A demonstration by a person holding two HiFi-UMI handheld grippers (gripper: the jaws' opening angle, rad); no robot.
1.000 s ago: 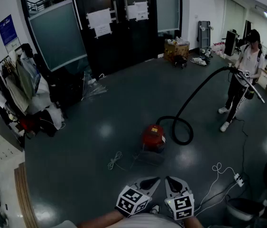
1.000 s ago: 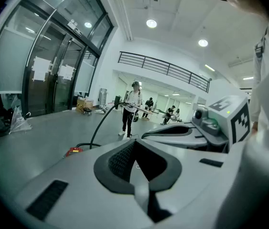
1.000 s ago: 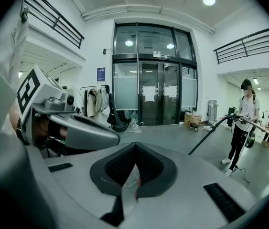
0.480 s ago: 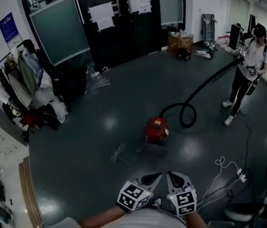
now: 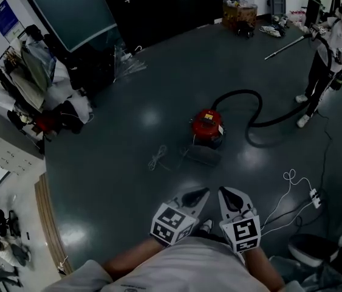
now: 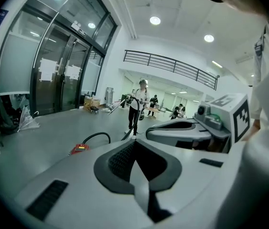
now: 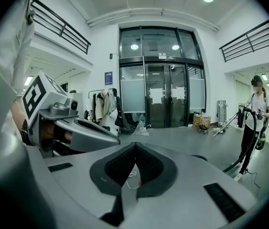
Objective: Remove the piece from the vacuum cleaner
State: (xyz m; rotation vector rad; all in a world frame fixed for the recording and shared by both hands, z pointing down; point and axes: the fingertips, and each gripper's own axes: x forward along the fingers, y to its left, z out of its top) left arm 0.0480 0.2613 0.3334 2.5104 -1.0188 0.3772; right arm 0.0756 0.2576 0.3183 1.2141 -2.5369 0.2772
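Wand [image 5: 287,46] slants leftward and down from person [image 5: 333,48]

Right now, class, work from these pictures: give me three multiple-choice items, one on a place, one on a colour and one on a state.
1. Where does the vacuum cleaner stand?
A on the floor
B on a table
C on a shelf

2. Its body is:
A blue
B red
C yellow

3. The left gripper is:
A wide open
B half open
C shut and empty

Answers:
1 A, the head view shows it on the dark floor.
2 B, its body shows red.
3 C, the pads meet with nothing between them.
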